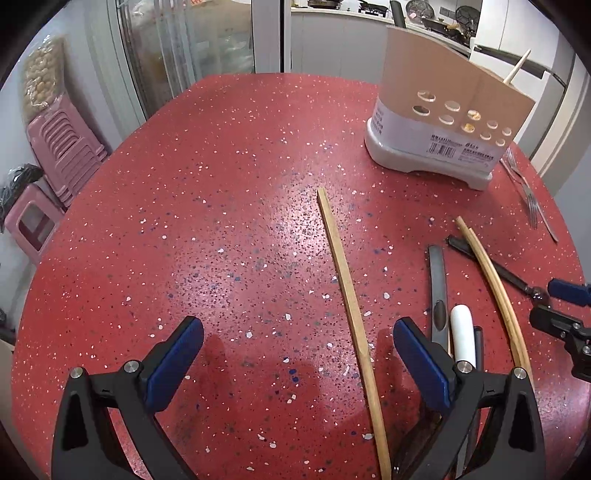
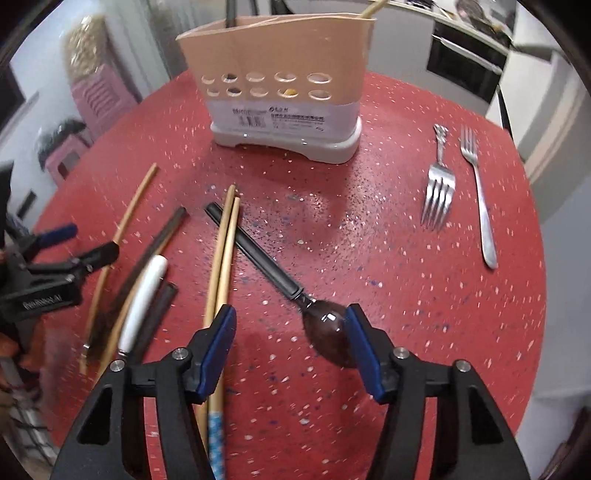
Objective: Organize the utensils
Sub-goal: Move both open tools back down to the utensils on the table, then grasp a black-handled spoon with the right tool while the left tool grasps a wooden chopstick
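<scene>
A beige and white utensil holder (image 2: 284,81) stands at the back of the red speckled table (image 2: 388,280), with a chopstick and dark handles sticking out of it. My right gripper (image 2: 291,314) hangs open low over the table. The bowl of a black-handled spoon (image 2: 327,328) lies between its fingers, against the right pad. A pair of wooden chopsticks (image 2: 225,251) runs under its left finger. My left gripper (image 1: 298,326) is open, with a single wooden chopstick (image 1: 347,295) lying between its fingers, nearer the right one. A white-handled utensil (image 1: 463,336) and dark chopsticks (image 1: 437,280) lie just to its right.
Two metal forks (image 2: 439,184) lie on the right side of the table, near its edge. Stacked pink stools (image 1: 55,147) stand off the table's left side. A kitchen counter (image 1: 343,18) runs behind the table.
</scene>
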Demonstrator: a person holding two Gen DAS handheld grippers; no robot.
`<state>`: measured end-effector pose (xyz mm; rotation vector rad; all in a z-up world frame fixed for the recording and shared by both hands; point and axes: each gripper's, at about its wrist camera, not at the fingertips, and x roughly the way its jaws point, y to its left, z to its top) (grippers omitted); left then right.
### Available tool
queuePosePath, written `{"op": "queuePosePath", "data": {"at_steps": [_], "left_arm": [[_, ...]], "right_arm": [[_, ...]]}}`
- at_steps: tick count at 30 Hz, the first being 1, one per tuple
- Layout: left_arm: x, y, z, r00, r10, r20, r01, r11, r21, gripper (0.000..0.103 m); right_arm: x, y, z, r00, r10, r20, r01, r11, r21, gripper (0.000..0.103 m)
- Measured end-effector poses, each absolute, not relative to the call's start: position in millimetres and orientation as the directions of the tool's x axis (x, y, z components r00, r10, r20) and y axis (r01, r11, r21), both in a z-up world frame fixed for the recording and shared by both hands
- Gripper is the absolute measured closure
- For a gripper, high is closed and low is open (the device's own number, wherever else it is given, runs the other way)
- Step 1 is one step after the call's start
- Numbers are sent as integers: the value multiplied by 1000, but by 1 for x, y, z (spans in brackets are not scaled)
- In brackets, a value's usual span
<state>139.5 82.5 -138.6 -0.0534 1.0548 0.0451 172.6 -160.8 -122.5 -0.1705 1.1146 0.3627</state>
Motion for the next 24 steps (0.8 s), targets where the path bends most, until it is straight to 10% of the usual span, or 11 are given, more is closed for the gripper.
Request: {"op": "queuePosePath", "data": {"at_steps": [24], "left_arm": [[184,61,-137,457,-35,-889,37,999,-20,0]], "right_arm": [[219,-87,-122,239,135,-962,-639,767,-52,65]]}}
